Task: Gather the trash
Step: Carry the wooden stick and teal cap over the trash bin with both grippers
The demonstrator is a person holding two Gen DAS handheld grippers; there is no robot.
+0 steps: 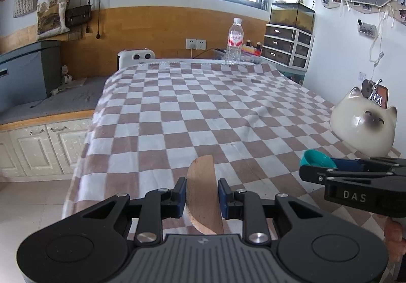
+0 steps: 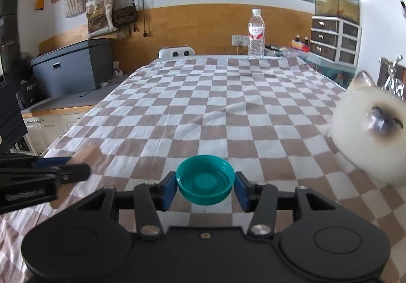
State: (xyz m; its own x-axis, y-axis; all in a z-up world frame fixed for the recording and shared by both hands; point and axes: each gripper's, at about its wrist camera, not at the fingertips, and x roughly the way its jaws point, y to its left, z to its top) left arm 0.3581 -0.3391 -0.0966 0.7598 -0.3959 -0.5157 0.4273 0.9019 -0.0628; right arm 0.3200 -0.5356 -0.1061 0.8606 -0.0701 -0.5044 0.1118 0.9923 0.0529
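Clamped between the blue pads of the left gripper [image 1: 201,194] is a thin wooden piece [image 1: 203,191] with a rounded top, standing on edge above the checkered cloth [image 1: 203,110]. Just to its right, the right gripper [image 2: 205,185] grips a teal bottle cap [image 2: 205,179] by its ribbed rim, hollow side up; in the left wrist view that cap [image 1: 317,159] shows at the tip of the other tool's fingers. Both tools are over the near end of the cloth-covered table. Right of them sits a round cream cat-face container [image 1: 362,125] on the cloth's edge. Well beyond, at the far end of the table, a clear water bottle [image 1: 234,42] with a red label stands upright. Behind it are stacked drawers [image 1: 286,45] with a glass tank [image 1: 291,14] on top.
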